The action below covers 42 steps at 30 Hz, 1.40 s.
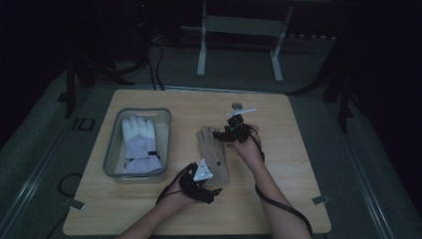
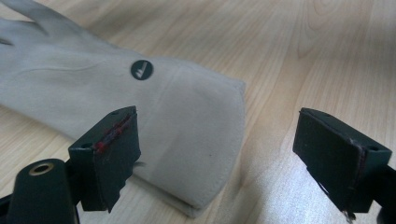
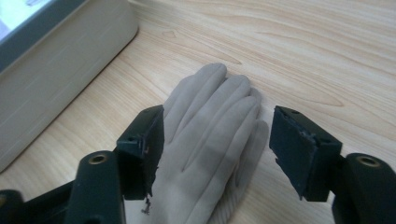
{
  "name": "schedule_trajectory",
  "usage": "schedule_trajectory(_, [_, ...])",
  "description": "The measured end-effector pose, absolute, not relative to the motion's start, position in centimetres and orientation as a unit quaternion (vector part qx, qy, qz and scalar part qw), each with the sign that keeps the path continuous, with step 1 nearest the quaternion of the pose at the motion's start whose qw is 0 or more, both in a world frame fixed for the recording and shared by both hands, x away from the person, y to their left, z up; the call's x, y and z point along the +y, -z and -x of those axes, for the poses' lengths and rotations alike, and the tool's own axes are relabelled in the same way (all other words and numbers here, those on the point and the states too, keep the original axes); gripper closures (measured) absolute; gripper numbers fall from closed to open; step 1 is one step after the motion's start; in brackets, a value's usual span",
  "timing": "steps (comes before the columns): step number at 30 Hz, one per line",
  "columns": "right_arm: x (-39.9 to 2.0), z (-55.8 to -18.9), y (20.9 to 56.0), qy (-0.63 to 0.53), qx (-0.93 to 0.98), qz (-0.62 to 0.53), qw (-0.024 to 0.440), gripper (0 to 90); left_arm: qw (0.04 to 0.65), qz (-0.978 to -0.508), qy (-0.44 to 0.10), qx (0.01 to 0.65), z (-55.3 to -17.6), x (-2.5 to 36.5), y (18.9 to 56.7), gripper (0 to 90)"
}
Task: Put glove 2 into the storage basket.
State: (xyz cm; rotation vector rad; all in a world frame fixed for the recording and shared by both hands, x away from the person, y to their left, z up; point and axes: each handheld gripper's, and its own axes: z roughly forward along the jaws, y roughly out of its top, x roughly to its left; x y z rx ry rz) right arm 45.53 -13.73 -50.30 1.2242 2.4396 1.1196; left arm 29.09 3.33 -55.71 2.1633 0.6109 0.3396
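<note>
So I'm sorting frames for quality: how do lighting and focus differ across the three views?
High view: dim and underexposed, surroundings almost black, though the tan glove and grey bin stay readable. Left gripper view: bright, glove cuff sharp, soft glare on the table. Right gripper view: evenly lit, glove fingers crisp, near claw edges slightly soft.

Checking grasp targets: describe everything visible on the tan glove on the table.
The tan glove is a soft, suede-looking piece lying flat on the wooden table, right of the grey bin, fingers pointing away from the person. A small dark round logo sits near its cuff. The left gripper hangs over the cuff, the right gripper over the fingers, both open, not gripping.
</note>
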Motion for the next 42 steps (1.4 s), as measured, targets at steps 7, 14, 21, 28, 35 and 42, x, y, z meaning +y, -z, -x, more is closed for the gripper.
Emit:
schedule_trajectory(7, [-12.8,-47.2,51.9,-0.352,0.826,-0.433,0.083,29.9,0.397,-0.878,-0.13,0.234,-29.8,2.8,56.5,19.9])
schedule_trajectory(14, [-12.2,-47.8,53.8,-0.336,0.831,-0.438,0.068,29.1,0.384,-0.884,-0.125,0.235,-30.2,2.5,56.8,30.9])
schedule_trajectory(21, [-11.8,-47.9,54.7,-0.318,0.835,-0.445,0.054,31.8,0.38,-0.884,-0.124,0.242,-30.4,2.6,56.8,39.3])
schedule_trajectory(28, [-11.8,-47.6,54.5,-0.316,0.837,-0.446,0.03,60.2,0.369,-0.885,-0.14,0.248,-30.3,2.3,56.8,45.0])
schedule_trajectory(35, [-12.0,-47.3,54.2,-0.323,0.831,-0.451,0.037,69.4,0.362,-0.882,-0.154,0.261,-30.6,2.5,56.5,75.9])
schedule_trajectory(42, [-12.4,-46.9,53.2,-0.346,0.82,-0.454,0.039,72.3,0.357,-0.882,-0.175,0.254,-29.9,2.1,55.7,82.1])
